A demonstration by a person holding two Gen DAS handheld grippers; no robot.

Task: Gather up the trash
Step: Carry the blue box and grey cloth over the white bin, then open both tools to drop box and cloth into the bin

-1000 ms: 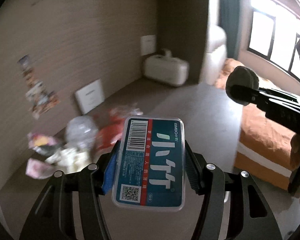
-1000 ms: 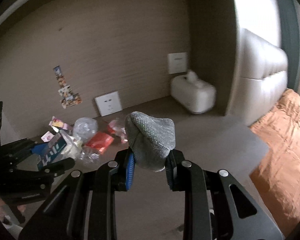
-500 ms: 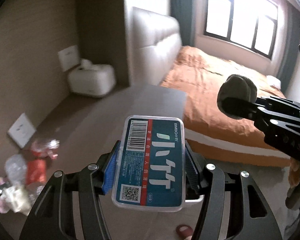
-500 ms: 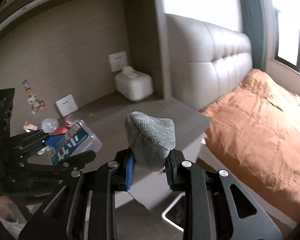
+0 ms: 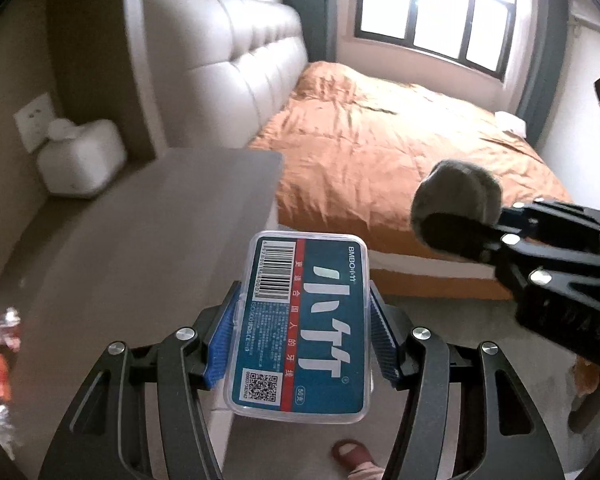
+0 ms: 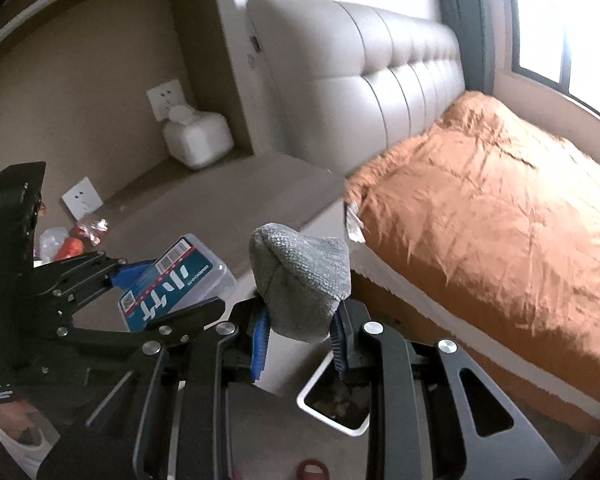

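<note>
My left gripper (image 5: 304, 336) is shut on a clear plastic box with a blue and red label (image 5: 305, 320), held in the air past the desk's edge. The box also shows in the right wrist view (image 6: 172, 284). My right gripper (image 6: 300, 334) is shut on a grey balled-up sock (image 6: 300, 280), which also shows in the left wrist view (image 5: 456, 204). A white-rimmed trash bin (image 6: 320, 392) stands on the floor below the right gripper, partly hidden by it. A pile of wrappers and plastic trash (image 6: 74, 236) lies on the desk at the far left.
A grey desk top (image 5: 120, 248) runs beside a bed with an orange cover (image 5: 380, 144) and a padded headboard (image 6: 360, 80). A white box-like device (image 5: 80, 160) sits at the desk's back. Red slippers (image 5: 352, 452) show on the floor.
Both grippers have swung right, away from the trash pile toward the bed. The bin has come into the right wrist view. Both holds are unchanged.
</note>
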